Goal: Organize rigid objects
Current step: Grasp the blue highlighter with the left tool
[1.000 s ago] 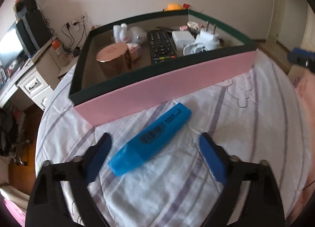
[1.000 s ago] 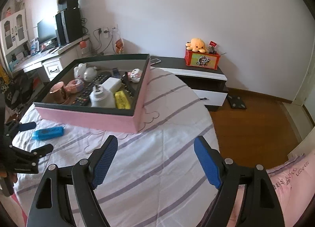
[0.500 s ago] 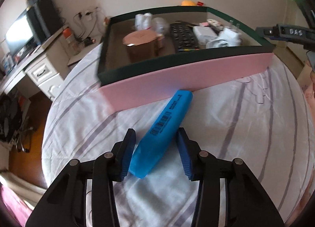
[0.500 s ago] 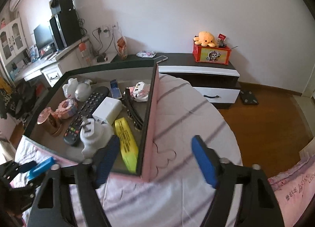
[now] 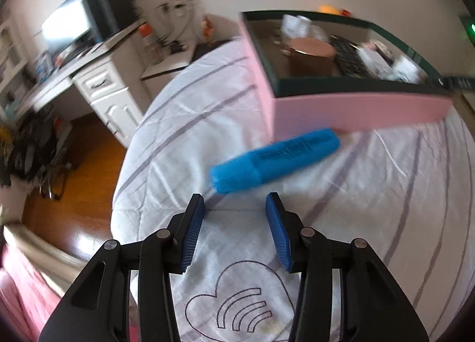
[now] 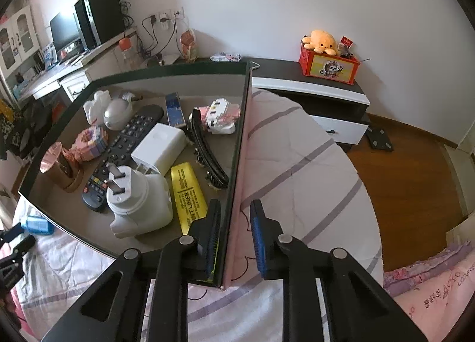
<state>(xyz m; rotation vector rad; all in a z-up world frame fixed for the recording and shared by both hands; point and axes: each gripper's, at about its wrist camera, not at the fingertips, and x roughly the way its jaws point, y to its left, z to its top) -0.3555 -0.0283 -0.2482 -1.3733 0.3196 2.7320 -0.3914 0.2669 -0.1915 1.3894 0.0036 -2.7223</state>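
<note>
Your left tool (image 5: 234, 204) has lost the blue highlighter (image 5: 274, 161): half a second ago it sat between the pads, now it lies free just ahead of half-open, slightly opening jaws. Your right tool (image 6: 235, 217) has swung in and is closing on the pink box's wall (image 6: 237, 193), so regrasp. Underneath is a striped white bedspread (image 5: 371, 208), with a desk and wooden floor beyond.

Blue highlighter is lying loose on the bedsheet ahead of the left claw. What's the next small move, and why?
Probably ease the left claw forward around the blue plastic highlighter: it lies beyond the fingertips, nothing between them. The right claw is closing astride the pink cardboard box's wall.
</note>
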